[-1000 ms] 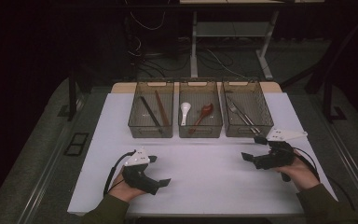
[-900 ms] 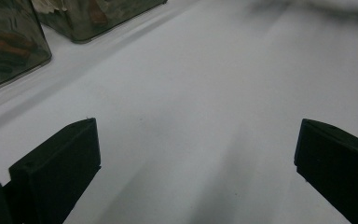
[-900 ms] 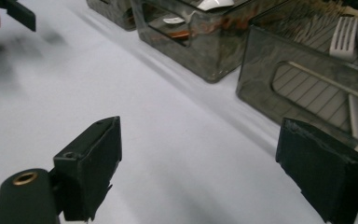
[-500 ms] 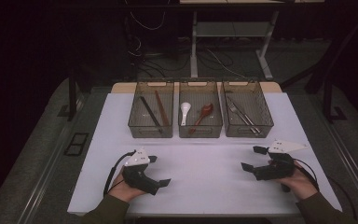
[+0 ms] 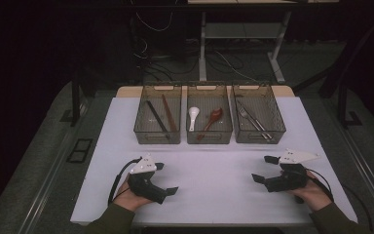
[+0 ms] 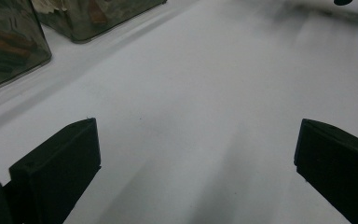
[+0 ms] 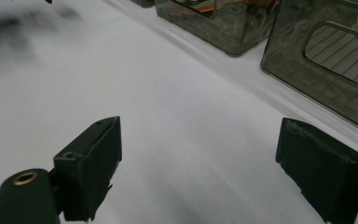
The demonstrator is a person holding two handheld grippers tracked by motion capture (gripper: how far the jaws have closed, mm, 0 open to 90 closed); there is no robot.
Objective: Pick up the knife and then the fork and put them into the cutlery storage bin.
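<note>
Three smoky see-through bins stand in a row at the back of the white table (image 5: pixel 214 161). The left bin (image 5: pixel 158 116) holds dark and brown chopsticks, the middle bin (image 5: pixel 209 115) a white spoon (image 5: pixel 193 115) and a red-brown spoon (image 5: pixel 214 116), the right bin (image 5: pixel 258 115) metal cutlery (image 5: pixel 249 117). My left gripper (image 5: pixel 165 178) rests near the front left, open, nothing between its jaws (image 6: pixel 196 168). My right gripper (image 5: pixel 265 169) sits at the front right, also open and empty (image 7: pixel 200 172), pointing toward the centre.
The table's front edge lies just under both hands. Dark floor, cables and a desk frame (image 5: pixel 243 44) lie beyond the bins. Bin walls (image 7: pixel 326 70) stand close on the right in the right gripper view.
My right gripper has dropped toward the table and pulled back a little toward the front edge. The left gripper has stayed put.
</note>
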